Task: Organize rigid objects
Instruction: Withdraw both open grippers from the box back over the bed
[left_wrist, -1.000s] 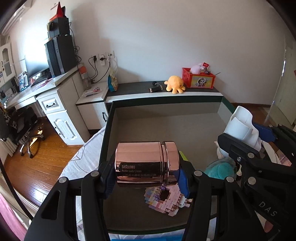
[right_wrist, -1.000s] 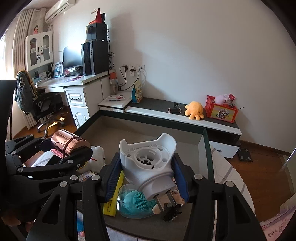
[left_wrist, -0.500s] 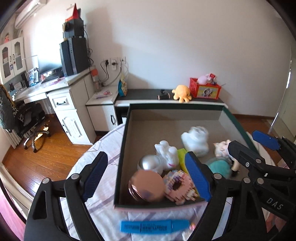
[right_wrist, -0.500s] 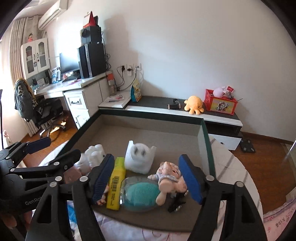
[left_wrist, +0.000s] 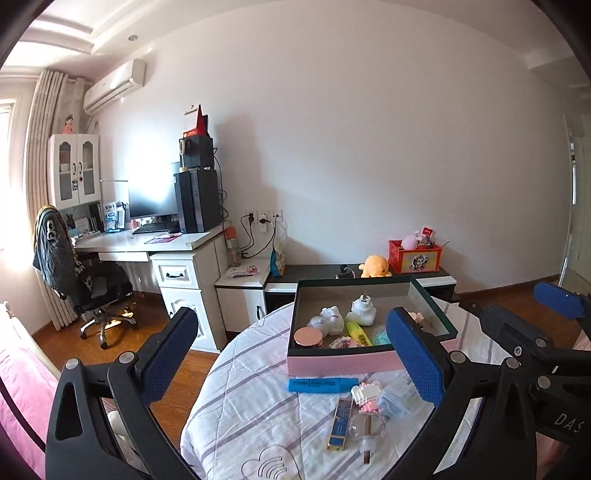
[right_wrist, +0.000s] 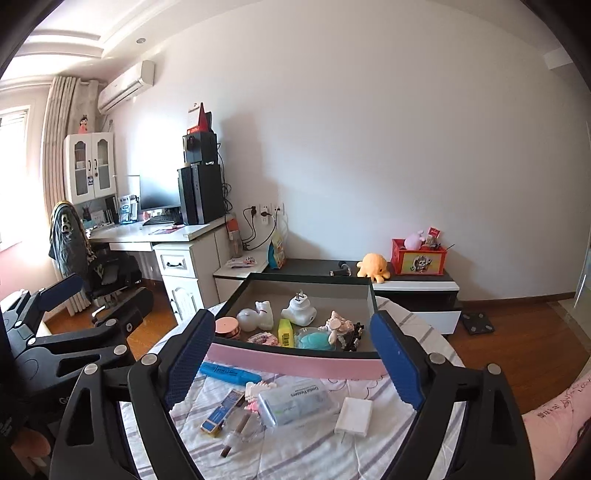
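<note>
Since a second ago: both tools have let go and pulled back up and away from the pink-sided, dark-rimmed open box (right_wrist: 295, 360). The rose-gold metal jar (left_wrist: 308, 336), then pinched in the left tool (left_wrist: 293, 360), now stands lid-up in the box's near left corner. The white moulded plastic plug adapter (right_wrist: 300, 313), then in the right tool (right_wrist: 293, 363), rests mid-box, prongs up. Both tools' jaws have just been opening; both now stand spread wide with nothing between the pads.

Ahead of and below the tools, on the striped quilted cloth over the round bench (right_wrist: 314, 446), several loose items remain: a blue highlighter pen (right_wrist: 229, 372) just short of the box wall, a flat blue-and-gold carton (right_wrist: 223, 410), a clear plastic floss case (right_wrist: 297, 402), a white flat pad (right_wrist: 354, 411), a small pink-and-white block figure (left_wrist: 367, 398) and a small clear vial (right_wrist: 232, 437).

Risks, as judged:
- Loose items lie crowded and touching; a wide-spread tool coming down on one may nudge or trap a neighbour.
- Soft cloth could bunch under a pad and lift with a thin item such as the carton.
- The smooth floss case may slip from the pads.
- The box's near half is already packed; a further drop there could tip the jar or land on the yellow highlighter (right_wrist: 285, 333).
- Both tools sit close; reaching the same cluster together risks a knock.
</note>
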